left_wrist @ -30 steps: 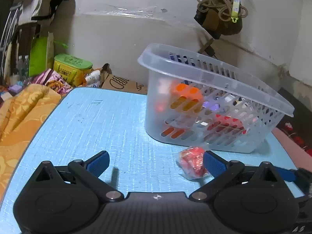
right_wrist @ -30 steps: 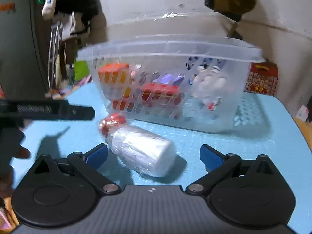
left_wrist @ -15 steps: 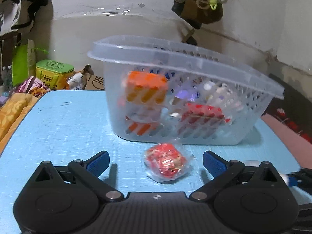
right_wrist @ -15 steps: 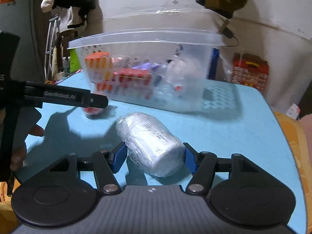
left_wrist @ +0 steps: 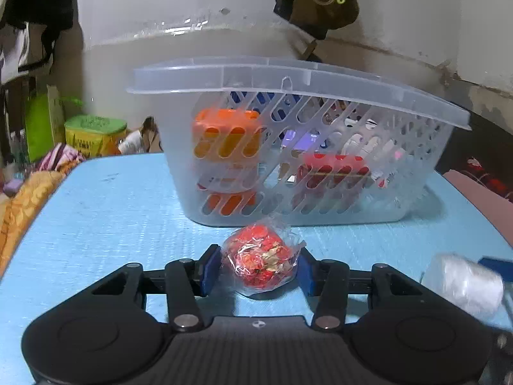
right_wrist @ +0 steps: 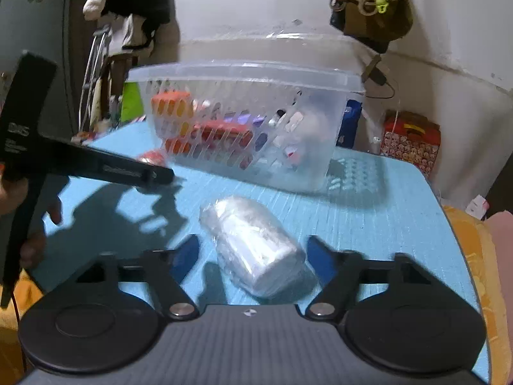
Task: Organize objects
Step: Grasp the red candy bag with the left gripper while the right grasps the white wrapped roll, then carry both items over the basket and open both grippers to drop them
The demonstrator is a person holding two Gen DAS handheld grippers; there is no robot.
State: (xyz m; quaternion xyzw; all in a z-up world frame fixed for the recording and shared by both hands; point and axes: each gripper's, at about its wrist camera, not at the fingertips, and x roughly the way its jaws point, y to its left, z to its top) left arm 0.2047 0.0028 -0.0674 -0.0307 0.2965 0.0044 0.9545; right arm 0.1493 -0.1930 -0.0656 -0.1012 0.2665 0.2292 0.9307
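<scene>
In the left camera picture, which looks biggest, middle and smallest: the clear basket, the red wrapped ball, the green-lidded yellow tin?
1. Clear plastic basket.
2. Red plastic-wrapped ball and green-lidded yellow tin: alike; the ball's nearer, so unsure.

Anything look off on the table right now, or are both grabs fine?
Nothing spilled or damaged. One oddity: the right gripper stands open around the white wrapped roll, which lies tilted on the blue table. The left gripper is shut on the red wrapped packet.

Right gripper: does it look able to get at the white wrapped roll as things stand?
Probably yes. The white wrapped roll lies on the blue table directly between the right gripper fingers, which stand apart on either side of it. Nothing sits between them; the basket stands further back.
</scene>
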